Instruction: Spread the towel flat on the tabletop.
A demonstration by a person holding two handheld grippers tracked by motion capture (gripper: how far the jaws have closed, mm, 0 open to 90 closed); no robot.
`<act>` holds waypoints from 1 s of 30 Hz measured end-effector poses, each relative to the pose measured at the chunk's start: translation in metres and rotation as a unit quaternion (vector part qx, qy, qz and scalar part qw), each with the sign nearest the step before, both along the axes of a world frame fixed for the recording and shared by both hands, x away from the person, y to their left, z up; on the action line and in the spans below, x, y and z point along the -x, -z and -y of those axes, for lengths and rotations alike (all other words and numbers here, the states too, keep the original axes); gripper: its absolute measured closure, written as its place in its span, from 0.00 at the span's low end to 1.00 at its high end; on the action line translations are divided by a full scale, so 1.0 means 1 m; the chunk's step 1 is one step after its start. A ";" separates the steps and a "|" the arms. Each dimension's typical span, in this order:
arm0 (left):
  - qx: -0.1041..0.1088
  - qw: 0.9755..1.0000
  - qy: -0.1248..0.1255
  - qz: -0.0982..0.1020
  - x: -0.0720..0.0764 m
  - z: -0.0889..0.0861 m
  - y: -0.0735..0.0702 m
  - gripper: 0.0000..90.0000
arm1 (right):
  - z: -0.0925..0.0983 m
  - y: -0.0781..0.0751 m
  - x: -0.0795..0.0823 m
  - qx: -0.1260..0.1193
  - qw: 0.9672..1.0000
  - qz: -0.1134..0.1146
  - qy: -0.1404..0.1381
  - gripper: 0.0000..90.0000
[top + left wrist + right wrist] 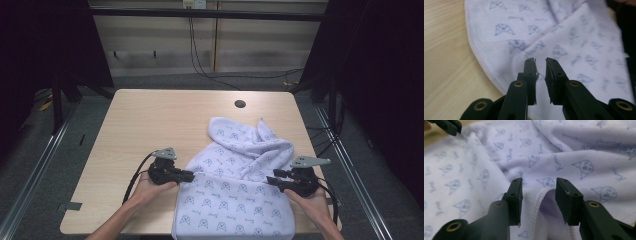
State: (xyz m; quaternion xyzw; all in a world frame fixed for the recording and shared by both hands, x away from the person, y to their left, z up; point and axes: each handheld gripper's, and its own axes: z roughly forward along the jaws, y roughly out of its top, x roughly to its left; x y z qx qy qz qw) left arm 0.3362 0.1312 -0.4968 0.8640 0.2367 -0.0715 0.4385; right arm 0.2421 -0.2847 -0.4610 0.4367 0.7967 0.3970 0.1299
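Note:
A white towel (pixel 235 185) printed with small blue figures lies crumpled on the near right part of the wooden table (pixel 150 115), its front part hanging over the near edge. My left gripper (pixel 191 176) is at the towel's left hem, pointing right. In the left gripper view the towel (pixel 554 37) spreads under my left gripper (pixel 540 61), whose jaws stand slightly apart with nothing pinched. My right gripper (pixel 270 179) is at the towel's right side, pointing left. Its jaws (pixel 539 182) are apart over a stitched hem (pixel 539 197), pads not pressing.
A round cable hole (pixel 240 104) sits near the table's far edge. Bare wood stretches to the left and back of the towel. Black cables (pixel 210 70) run across the floor beyond the table. Dark curtains flank both sides.

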 end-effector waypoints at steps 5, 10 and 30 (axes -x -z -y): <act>-0.019 1.000 -0.014 -0.001 0.004 -0.003 0.010 0.90 | 0.002 0.003 0.007 0.014 1.000 0.003 0.013 0.92; -0.030 0.999 -0.014 0.011 0.027 -0.018 0.008 0.93 | 0.015 -0.007 0.036 -0.005 1.000 0.015 0.023 0.93; -0.007 1.000 0.023 -0.008 0.052 -0.029 -0.011 0.86 | 0.032 -0.003 0.081 -0.004 0.999 0.006 0.040 0.67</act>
